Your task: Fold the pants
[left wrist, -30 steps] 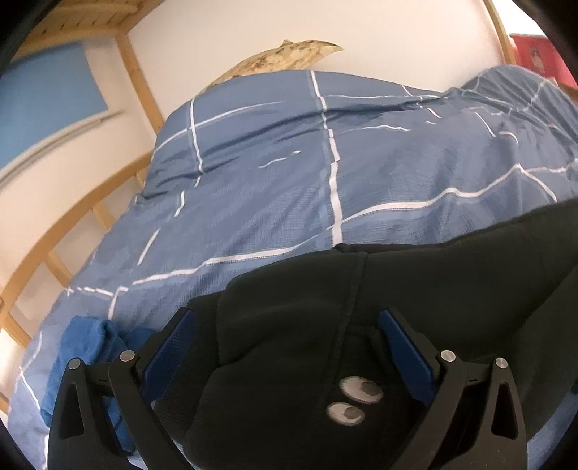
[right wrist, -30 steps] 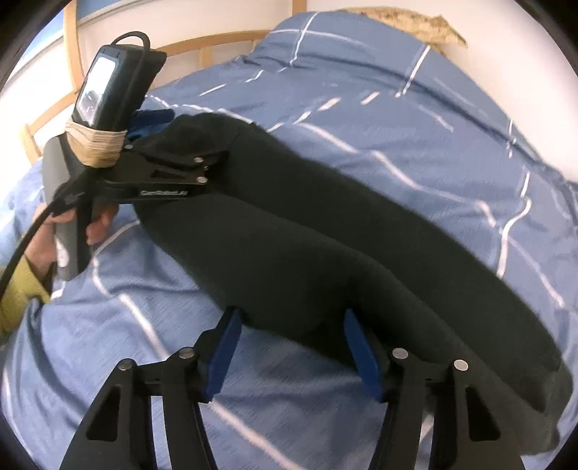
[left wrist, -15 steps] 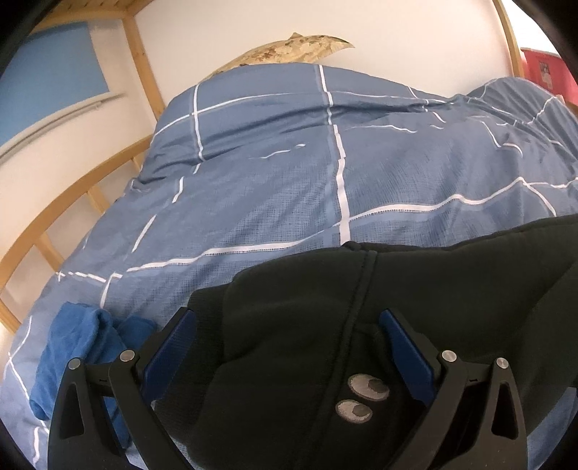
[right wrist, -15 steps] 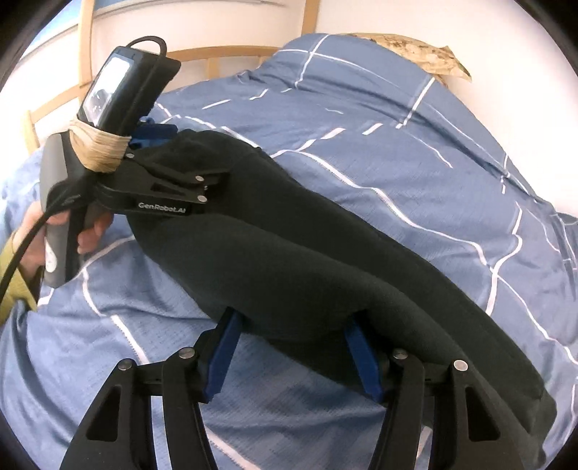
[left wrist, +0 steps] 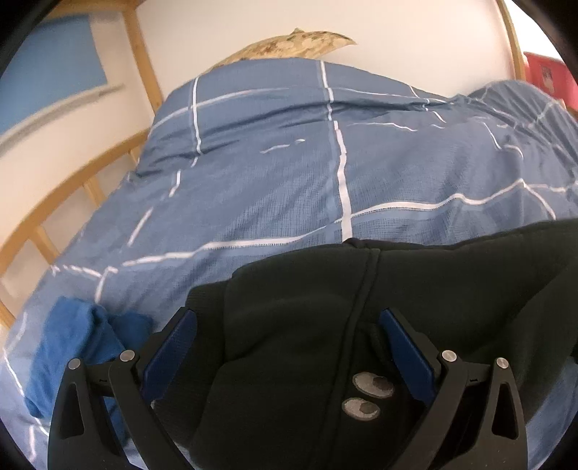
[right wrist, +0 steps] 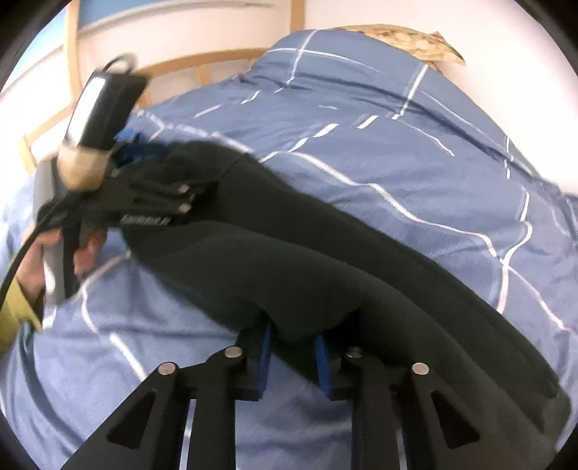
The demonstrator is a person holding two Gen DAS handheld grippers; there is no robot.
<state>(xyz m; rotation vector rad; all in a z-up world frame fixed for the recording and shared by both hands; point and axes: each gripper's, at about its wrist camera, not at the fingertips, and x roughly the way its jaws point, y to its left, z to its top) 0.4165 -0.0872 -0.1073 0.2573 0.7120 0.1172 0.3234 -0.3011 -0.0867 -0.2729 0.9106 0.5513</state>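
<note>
Bed (left wrist: 274, 180) under blue white-lined duvet; pale wooden frame (left wrist: 54, 213) alongside; white wall (left wrist: 397, 32) behind; patterned pillow (left wrist: 289, 45) at head.

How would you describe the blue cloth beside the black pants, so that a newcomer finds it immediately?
Start from the blue checked duvet that covers the bed. Near its edge, beside the black pants, lies a small crumpled blue cloth. It is a brighter, plain blue, without the duvet's white lines.

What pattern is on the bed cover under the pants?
The blue fabric bed cover has a wide grid of thin white lines, clearest in the left wrist view.
</note>
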